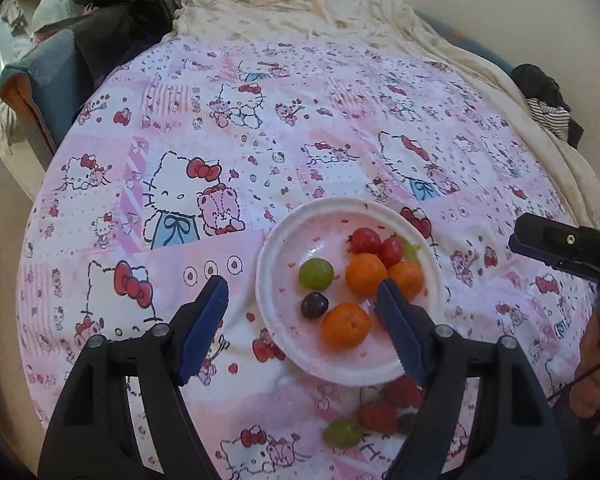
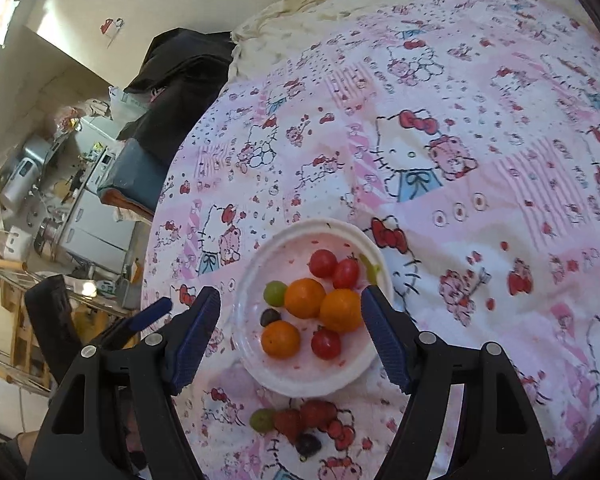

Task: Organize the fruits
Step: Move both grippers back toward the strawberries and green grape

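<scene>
On the pink bedspread (image 2: 480, 208), white plate (image 2: 260, 376) holds 3 oranges (image 2: 305, 298)

A bed spread with a pink cartoon-cat quilt (image 1: 228, 168) carries a white plate (image 1: 274, 320) near its front edge. Nearer still, two strawberries (image 2: 306, 416), a green grape (image 2: 261, 420) and a dark grape (image 2: 308, 445) lie loose on the quilt.

My matt black plastic grippers carry ribbed blue pads (image 1: 204, 332) above a printed cotton-like cloth sheet (image 1: 260, 160), a glossy white plate (image 1: 268, 280) and shiny-skinned fruit (image 2: 304, 298).
</scene>
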A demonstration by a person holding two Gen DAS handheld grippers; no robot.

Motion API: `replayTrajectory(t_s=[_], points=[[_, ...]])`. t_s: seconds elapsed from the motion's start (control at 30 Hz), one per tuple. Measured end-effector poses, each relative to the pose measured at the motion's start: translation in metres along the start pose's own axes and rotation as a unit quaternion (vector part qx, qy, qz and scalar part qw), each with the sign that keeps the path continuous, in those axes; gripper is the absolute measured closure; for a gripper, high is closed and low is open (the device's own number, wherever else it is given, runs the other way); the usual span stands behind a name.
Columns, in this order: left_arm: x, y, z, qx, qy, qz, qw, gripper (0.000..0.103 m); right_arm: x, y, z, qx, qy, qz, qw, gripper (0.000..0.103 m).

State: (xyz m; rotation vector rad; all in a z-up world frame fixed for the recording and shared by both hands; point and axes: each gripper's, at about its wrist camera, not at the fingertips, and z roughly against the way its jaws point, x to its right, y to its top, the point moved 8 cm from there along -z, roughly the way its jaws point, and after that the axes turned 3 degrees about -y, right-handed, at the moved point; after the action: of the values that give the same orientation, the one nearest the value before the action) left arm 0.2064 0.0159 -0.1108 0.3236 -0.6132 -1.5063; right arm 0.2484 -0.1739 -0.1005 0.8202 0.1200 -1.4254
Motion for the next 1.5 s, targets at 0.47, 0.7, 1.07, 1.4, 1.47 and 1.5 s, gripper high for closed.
replayTrajectory(t_s=[0.47,0.7,1.07,1.4,1.47,1.5], points=[[-0.001,-0.037,0.043,0.011,0.001,0.033,0.9994,0.029,0.006,-0.05,0.034,0.004,-0.014,-0.019,1.0,0.027],[-0.009,-0.06,0.052,0.004,0.02,0.055,0.9983,0.029,0.011,-0.079,0.039,-0.008,-0.039,-0.017,0.999,0.027],[-0.033,-0.086,0.051,-0.04,0.049,0.108,0.9921,0.029,0.025,-0.144,-0.016,-0.136,-0.073,-0.02,0.988,0.032],[-0.036,-0.089,0.045,-0.061,0.033,0.135,0.9885,0.029,-0.011,-0.178,-0.071,-0.186,-0.133,0.159,0.96,0.046],[-0.036,-0.089,0.044,-0.063,0.031,0.138,0.988,0.029,-0.014,-0.181,-0.076,-0.189,-0.137,0.177,0.956,0.046],[-0.036,-0.089,0.043,-0.065,0.029,0.14,0.9876,0.029,-0.016,-0.181,-0.079,-0.186,-0.138,0.188,0.954,0.047]])
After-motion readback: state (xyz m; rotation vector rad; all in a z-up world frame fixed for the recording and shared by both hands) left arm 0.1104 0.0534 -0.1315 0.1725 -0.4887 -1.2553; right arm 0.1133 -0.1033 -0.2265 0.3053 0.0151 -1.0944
